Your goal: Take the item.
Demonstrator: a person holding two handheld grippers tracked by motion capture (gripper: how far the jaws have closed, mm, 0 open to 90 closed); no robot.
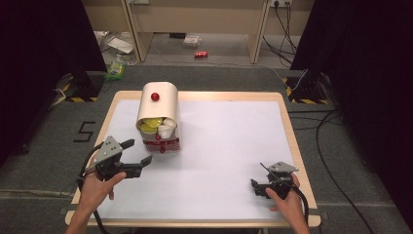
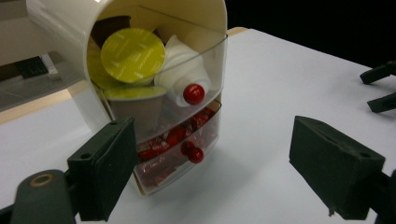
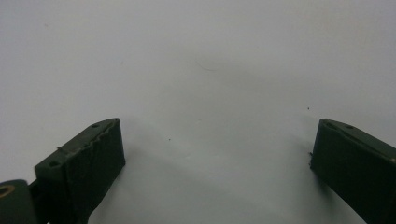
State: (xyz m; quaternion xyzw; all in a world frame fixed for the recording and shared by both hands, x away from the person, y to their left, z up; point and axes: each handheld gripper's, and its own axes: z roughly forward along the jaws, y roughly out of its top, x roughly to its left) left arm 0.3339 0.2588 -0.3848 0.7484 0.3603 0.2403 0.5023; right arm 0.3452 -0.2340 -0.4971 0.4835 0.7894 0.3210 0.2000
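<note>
My left gripper (image 2: 212, 175) sits closest, its jaws spread apart with nothing between them; just beyond stands the cream storage box (image 2: 140, 93), its domed lid rolled back over yellow-lidded capsules (image 2: 133, 55) and a white cup, a clear drawer (image 2: 177, 149) of red packets with a red knob below. My right gripper (image 1: 263, 181) rests low on the white table (image 1: 229, 146), well apart from the box; its jaws are released too, holding nothing.

Each tool, left tool (image 1: 138, 152) and right tool (image 1: 258, 187), is black with a grey three-cornered plate, blocky jaws and a black cable.
</note>
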